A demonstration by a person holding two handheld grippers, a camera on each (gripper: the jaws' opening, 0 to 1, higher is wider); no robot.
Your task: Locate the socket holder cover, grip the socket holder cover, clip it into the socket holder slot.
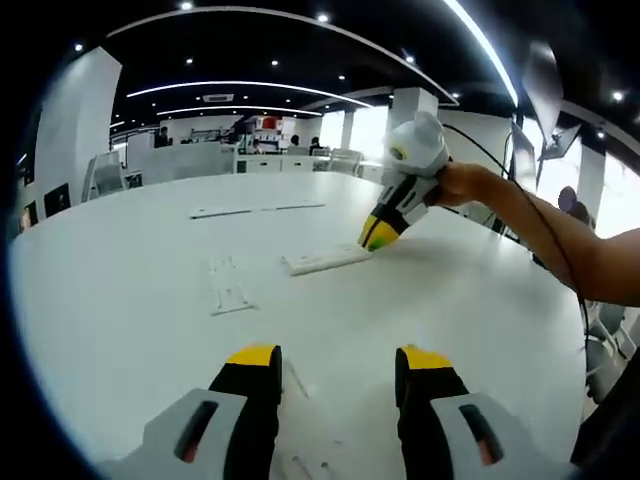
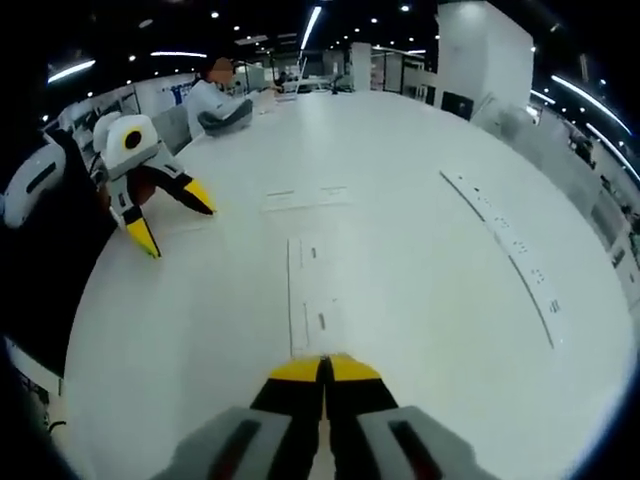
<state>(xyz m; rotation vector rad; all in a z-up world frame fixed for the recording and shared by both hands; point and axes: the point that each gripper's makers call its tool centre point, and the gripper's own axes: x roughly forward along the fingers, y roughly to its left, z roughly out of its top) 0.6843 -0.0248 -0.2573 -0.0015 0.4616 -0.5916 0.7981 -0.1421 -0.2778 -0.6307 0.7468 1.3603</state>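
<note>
A white socket bar (image 1: 325, 260) lies flat on the white table (image 1: 120, 330). My right gripper (image 1: 379, 237) comes in from the right with its tips at the bar's right end. In the right gripper view the bar (image 2: 312, 300) runs straight out from my right gripper (image 2: 322, 368), whose jaws are closed together on its near end. A thin flat white frame piece (image 1: 228, 286) lies left of the bar, and it lies beyond the bar's far end (image 2: 305, 197) in the right gripper view. My left gripper (image 1: 340, 358) is open and holds nothing; it hovers at the table's edge (image 2: 175, 230).
A long thin white strip (image 1: 256, 210) lies further back on the table, and it curves along the right side (image 2: 510, 255) in the right gripper view. A seated person (image 2: 222, 100) leans on the table's far end. Office desks and pillars stand behind.
</note>
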